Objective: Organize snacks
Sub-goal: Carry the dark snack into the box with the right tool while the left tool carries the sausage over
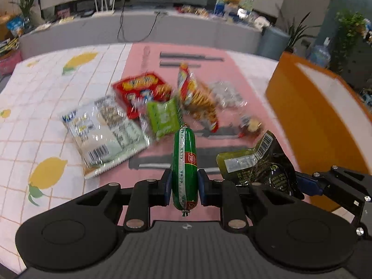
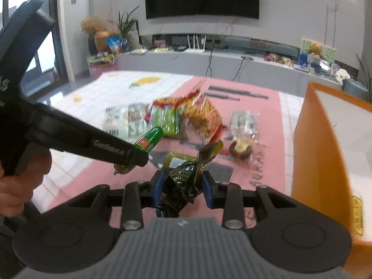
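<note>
My left gripper (image 1: 184, 183) is shut on a green sausage stick (image 1: 184, 165) and holds it above the pink mat; the sausage also shows in the right wrist view (image 2: 148, 139). My right gripper (image 2: 182, 186) is shut on a dark green and black snack packet (image 2: 183, 179), which also shows in the left wrist view (image 1: 262, 162) beside the sausage. A pile of snacks lies ahead: a white bag (image 1: 104, 132), a red box (image 1: 141, 90), a light green packet (image 1: 164, 116) and a bag of orange sticks (image 1: 200, 100).
An orange box (image 1: 311, 116) with a white inside stands at the right, close to my right gripper (image 2: 325, 153). A small wrapped cake (image 2: 241, 147) and a clear packet (image 2: 244, 119) lie on the pink mat (image 2: 267, 121). The lemon-print cloth (image 1: 46, 97) covers the table's left side.
</note>
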A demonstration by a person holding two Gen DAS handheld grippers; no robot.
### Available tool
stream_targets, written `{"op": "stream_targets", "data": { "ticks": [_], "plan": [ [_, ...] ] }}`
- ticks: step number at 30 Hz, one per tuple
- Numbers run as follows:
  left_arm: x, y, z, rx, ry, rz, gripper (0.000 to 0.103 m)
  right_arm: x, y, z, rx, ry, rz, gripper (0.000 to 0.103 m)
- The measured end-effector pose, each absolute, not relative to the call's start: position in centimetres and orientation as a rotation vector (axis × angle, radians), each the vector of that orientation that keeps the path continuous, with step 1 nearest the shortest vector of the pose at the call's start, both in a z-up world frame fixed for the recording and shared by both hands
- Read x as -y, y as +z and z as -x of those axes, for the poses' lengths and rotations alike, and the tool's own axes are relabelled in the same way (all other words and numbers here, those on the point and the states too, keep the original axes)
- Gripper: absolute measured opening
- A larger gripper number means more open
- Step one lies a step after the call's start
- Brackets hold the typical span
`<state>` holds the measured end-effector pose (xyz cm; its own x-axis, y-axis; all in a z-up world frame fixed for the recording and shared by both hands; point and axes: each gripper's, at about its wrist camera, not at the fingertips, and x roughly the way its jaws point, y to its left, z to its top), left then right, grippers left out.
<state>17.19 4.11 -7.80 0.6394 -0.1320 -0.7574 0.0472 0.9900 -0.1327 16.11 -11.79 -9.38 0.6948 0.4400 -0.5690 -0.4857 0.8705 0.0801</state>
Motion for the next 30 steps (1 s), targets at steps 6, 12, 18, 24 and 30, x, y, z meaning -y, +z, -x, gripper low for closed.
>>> {"op": "stream_targets", "data": {
  "ticks": [6, 12, 18, 24, 30],
  "plan": [
    [-4.1, -3.9, -16.5, -0.771, -0.156, 0.151, 0.025, 14.3, -6.0, -14.9, -0.52, 0.488, -0.024, 0.034],
    [-3.5, -1.3, -15.9, -0.717, -0.221, 0.214, 0.025, 18.9, -2.5, -14.2, -0.438, 0.392, -0.125, 0.034],
    [-1.9, -0.4, -15.9, -0.683, -0.279, 0.225, 0.025, 25.1, -1.9, -14.6, -0.429, 0.204, -0.175, 0.034],
    [-0.9, -1.3, -16.6, -0.72, -0.342, 0.261, 0.025, 28.0, -4.0, -16.2, -0.514, 0.053, -0.125, 0.034],
    [0.2, -1.9, -16.1, -0.741, -0.364, 0.231, 0.025, 28.7, -5.6, -18.1, -0.632, -0.077, -0.002, 0.034]
  ]
}}
